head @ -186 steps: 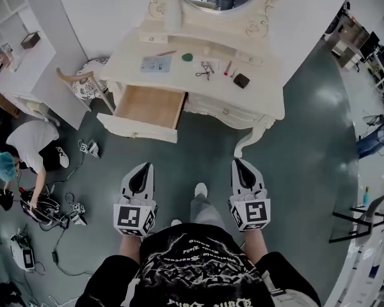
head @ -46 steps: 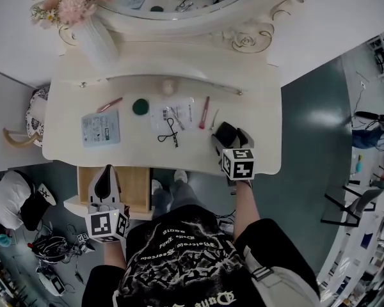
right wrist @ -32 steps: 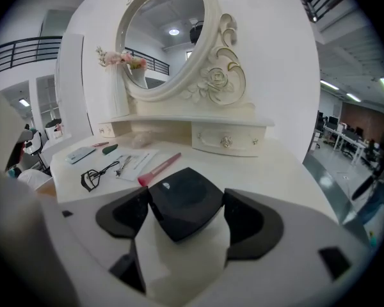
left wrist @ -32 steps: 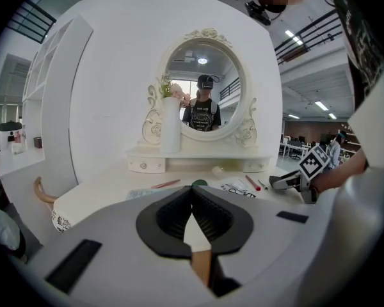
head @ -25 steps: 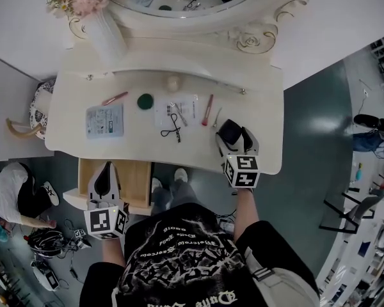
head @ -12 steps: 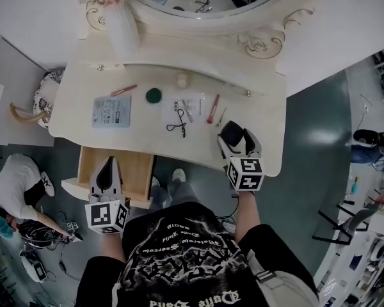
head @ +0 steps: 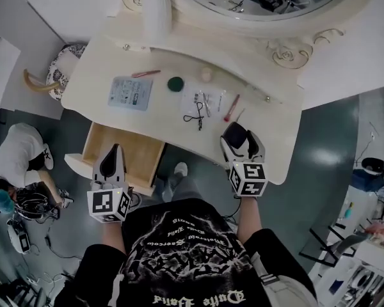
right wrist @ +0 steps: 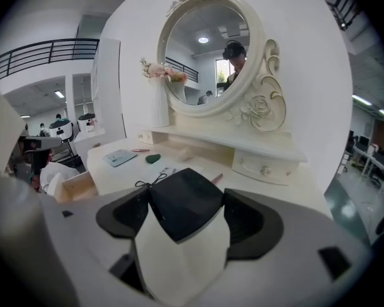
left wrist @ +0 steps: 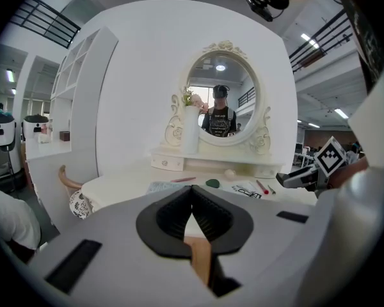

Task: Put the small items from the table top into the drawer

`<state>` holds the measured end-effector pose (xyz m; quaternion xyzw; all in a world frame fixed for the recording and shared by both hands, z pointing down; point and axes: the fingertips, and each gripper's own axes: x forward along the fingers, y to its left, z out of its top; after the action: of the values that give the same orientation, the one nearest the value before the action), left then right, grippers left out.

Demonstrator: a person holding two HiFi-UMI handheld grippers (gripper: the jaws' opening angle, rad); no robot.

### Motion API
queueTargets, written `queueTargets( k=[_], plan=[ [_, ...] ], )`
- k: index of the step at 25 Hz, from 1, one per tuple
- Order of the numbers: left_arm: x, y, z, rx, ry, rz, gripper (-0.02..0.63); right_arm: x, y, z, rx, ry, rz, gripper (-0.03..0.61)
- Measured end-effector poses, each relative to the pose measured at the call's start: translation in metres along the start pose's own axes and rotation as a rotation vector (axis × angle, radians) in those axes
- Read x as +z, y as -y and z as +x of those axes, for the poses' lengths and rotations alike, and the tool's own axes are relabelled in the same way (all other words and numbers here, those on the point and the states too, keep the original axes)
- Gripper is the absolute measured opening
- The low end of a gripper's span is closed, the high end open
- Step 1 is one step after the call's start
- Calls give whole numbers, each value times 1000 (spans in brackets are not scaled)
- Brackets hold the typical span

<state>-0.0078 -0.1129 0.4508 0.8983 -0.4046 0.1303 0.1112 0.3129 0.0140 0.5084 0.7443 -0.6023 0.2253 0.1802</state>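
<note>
Black case (right wrist: 179,210) seemingly lifted since, clamped in right hand-held gripper (head: 240,139).

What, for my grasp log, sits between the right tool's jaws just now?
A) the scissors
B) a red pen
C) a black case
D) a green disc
C: the right gripper view shows the black case clamped between the jaws of the right tool, while the red pen, green disc and scissors lie on the dressing table.
</note>
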Motion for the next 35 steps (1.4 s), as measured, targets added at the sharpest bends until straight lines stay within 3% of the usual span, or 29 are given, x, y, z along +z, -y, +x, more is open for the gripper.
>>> queueTargets(
  k=[21, 35],
  plan=[
    [-8, -63, -34, 79, 20, -29, 15, 35, -124, 30, 218, 24, -157, 371],
    [-6, -97, -38, 80, 23, -13, 15, 47, -195, 46, 320, 31, -207, 371]
  ],
)
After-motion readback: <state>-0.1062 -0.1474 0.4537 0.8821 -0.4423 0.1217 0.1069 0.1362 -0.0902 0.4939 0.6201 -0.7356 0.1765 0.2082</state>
